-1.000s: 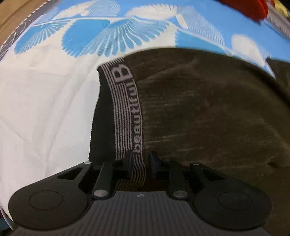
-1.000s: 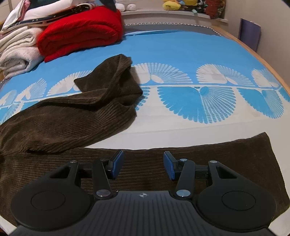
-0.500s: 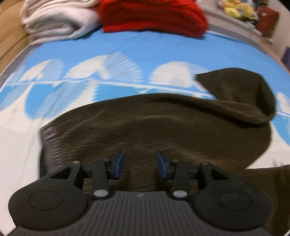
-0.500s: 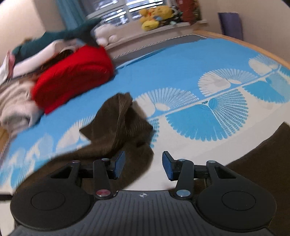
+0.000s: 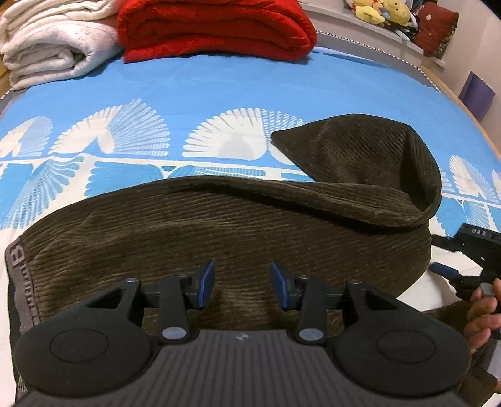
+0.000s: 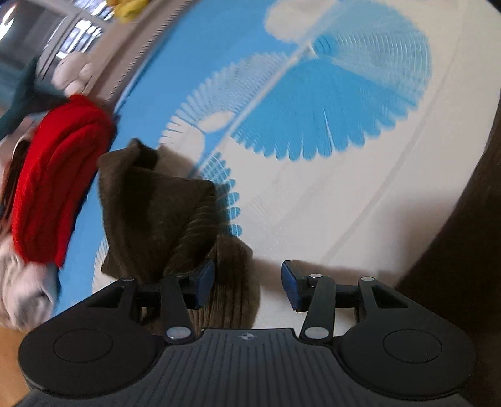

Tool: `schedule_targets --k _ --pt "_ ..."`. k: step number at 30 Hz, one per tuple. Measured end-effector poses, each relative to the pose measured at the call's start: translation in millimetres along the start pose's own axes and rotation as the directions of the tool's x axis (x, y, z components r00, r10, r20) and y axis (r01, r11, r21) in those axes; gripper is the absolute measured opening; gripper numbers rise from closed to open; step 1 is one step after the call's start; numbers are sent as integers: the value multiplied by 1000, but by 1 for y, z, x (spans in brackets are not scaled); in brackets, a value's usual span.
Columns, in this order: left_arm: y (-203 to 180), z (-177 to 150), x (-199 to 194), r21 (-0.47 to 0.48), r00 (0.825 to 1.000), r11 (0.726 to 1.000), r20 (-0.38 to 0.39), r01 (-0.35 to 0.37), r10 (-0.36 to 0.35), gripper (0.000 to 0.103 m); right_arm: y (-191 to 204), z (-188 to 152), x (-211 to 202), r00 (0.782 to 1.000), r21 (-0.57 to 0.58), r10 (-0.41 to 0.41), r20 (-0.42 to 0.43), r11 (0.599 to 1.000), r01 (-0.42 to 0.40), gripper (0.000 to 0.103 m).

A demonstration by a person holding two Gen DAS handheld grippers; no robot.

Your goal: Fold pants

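Dark brown corduroy pants (image 5: 238,231) lie on the blue and white bed cover (image 5: 219,94). Their grey waistband (image 5: 18,281) is at the far left. One leg is bent back on itself at the right (image 5: 375,162). My left gripper (image 5: 242,285) is open and empty, above the upper part of the pants. My right gripper (image 6: 247,285) is open and empty, tilted, close above the folded-back leg end (image 6: 156,213); the other leg (image 6: 463,244) lies at the right. The right gripper also shows in the left wrist view (image 5: 466,250), held by a hand.
A folded red blanket (image 5: 216,25) and folded white blankets (image 5: 53,40) lie at the head of the bed. Plush toys (image 5: 385,12) sit on a ledge behind. The bed's wooden edge (image 5: 463,106) runs at the right.
My left gripper let go of the waistband, opened and moved right over the pants. My right gripper swung from the lower leg toward the bent-back leg end and tilted.
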State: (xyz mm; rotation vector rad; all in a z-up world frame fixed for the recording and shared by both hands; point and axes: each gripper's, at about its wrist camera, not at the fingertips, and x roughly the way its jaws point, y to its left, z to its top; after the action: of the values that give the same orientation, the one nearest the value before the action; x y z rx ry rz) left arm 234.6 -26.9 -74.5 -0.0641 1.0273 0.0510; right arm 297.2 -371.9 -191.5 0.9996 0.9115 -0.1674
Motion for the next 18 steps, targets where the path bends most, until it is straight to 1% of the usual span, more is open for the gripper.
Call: schedule_targets --k 2,4,5,6,7,8,9,10,11,12,13,14,15,16,17,18 --pt "-2 5 5 -2 1000 1000 -5 6 -6 44 4 1 4 1000 7 25 11 1000 -25 51" --pt "-2 10 8 -9 1000 1000 -5 14 -14 44 14 -2 11 998 -17 63 -19 998 -64 48" --pt "-2 12 7 -10 1000 1000 -3 18 -18 44 18 -4 13 997 -39 65 -32 997 -66 36" --pt "-2 15 7 -9 1000 1000 1 23 -23 44 25 -7 13 998 -77 62 -31 995 -65 20" --pt "0 18 6 -9 1000 1000 4 27 -27 44 33 -9 10 998 -114 55 -17 992 -57 18" --pt "2 21 5 -15 1000 999 9 29 -29 44 48 -13 3 998 -181 56 7 982 -54 15" --pt "6 24 3 -26 999 999 17 31 -30 44 65 -19 -5 996 -261 82 24 963 -73 14" --pt "13 28 0 -45 999 998 27 31 -30 44 86 -28 -16 991 -365 125 38 925 -103 13" --pt "20 31 -3 -66 999 997 38 29 -27 44 113 -46 -29 982 -518 186 38 844 -140 13" --pt "28 34 -6 -88 999 996 46 25 -21 44 143 -74 -45 965 -697 261 11 694 -179 13" --pt "38 36 -9 -119 998 993 56 18 -11 44 164 -109 -59 943 -835 328 -52 504 -221 13" --pt "48 37 -12 -153 998 988 64 11 -1 44 174 -137 -66 925 -894 353 -139 358 -271 12" --pt "60 39 -14 -189 998 982 70 4 9 44 178 -158 -64 910 -902 332 -247 264 -341 13" --pt "68 40 -15 -212 997 977 70 0 15 44 178 -175 -56 898 -887 276 -342 220 -406 13" --pt "76 41 -15 -231 998 973 66 -6 22 44 175 -190 -44 901 -884 202 -384 201 -422 13" --pt "84 41 -14 -250 998 968 59 -12 28 44 172 -202 -34 917 -899 137 -374 192 -395 13"
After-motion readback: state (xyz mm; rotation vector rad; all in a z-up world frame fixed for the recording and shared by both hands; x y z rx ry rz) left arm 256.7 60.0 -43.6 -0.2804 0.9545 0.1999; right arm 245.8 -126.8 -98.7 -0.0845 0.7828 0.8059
